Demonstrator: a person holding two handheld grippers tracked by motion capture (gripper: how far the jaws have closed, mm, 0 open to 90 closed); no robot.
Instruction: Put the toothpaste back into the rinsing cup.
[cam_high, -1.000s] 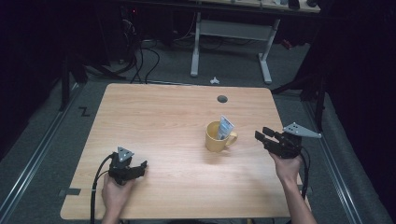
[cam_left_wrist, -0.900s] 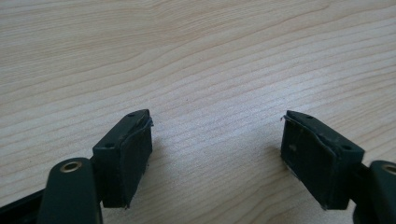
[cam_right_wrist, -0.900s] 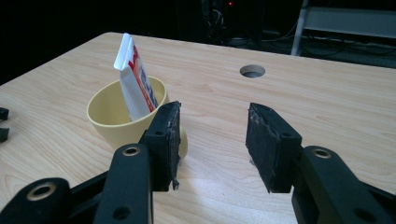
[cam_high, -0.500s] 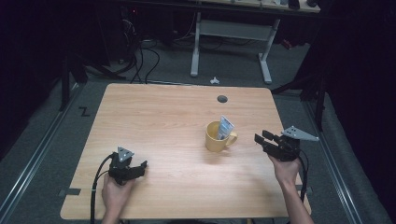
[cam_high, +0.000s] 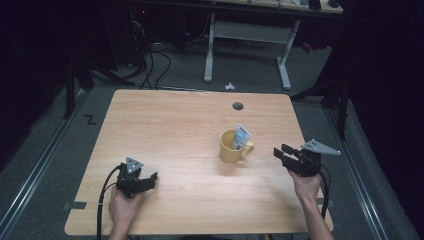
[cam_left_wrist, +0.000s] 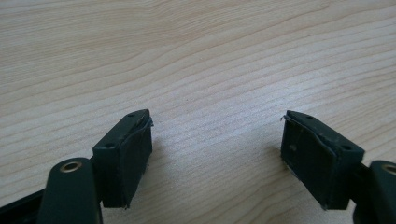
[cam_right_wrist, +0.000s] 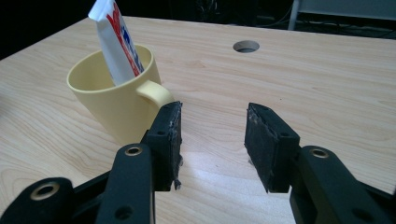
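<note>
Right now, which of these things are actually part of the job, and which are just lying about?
Part of the job:
yellow mug
tube standing in it
right claw, open beside the mug's handle

Just lying about:
left claw, open over bare table
cable hole

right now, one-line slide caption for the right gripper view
Open right gripper beside a yellow mug holding a white tube.

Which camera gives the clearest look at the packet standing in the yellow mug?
The right gripper view: the packet is close and large there, leaning in the yellow mug, its red and blue print visible. The high view shows the packet small and far off. The left gripper view looks at bare table.
</note>
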